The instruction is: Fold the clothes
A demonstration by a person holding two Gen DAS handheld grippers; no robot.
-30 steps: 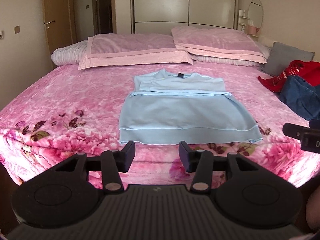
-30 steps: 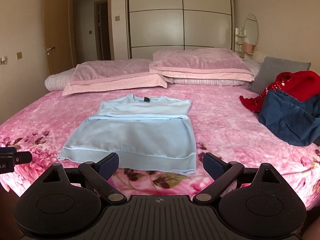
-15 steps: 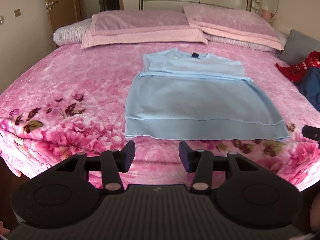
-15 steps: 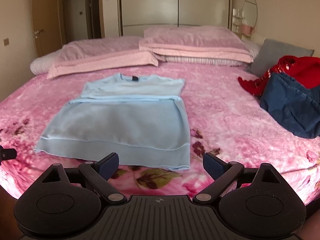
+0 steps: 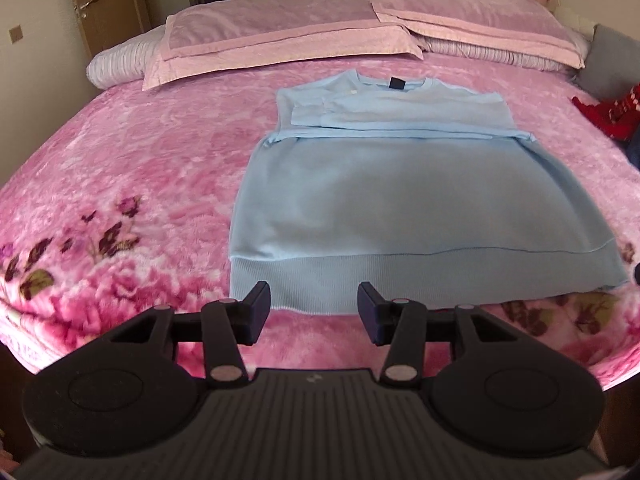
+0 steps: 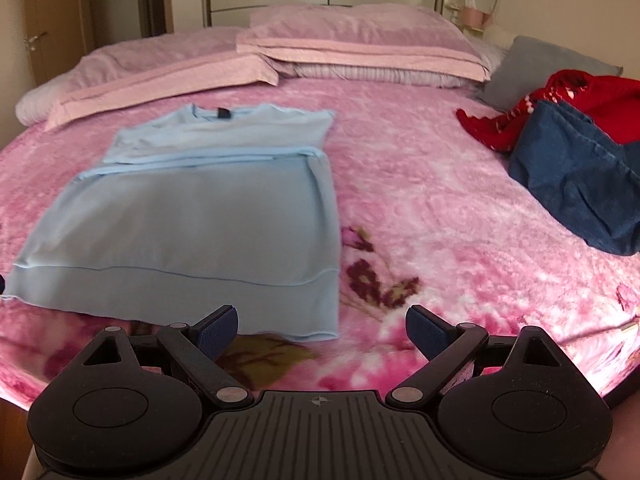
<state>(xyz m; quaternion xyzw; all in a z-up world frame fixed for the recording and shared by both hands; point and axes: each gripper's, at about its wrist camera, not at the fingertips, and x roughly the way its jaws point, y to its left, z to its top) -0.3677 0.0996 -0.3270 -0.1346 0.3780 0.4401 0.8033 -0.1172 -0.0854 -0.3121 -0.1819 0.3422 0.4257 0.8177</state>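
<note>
Left wrist view: the left gripper [image 5: 314, 306], at the bottom centre of the frame, stands partly open with nothing between its fingers, just short of the ribbed hem of the light blue sweatshirt [image 5: 384, 196], which lies flat at the centre of the pink floral blanket [image 5: 132, 176] with its sleeves folded across the chest. Right wrist view: the right gripper [image 6: 322, 330], bottom centre, is spread wide and empty near the hem's lower right corner; a red garment [image 6: 600, 100] and blue jeans [image 6: 576, 176] lie heaped at the right edge.
</note>
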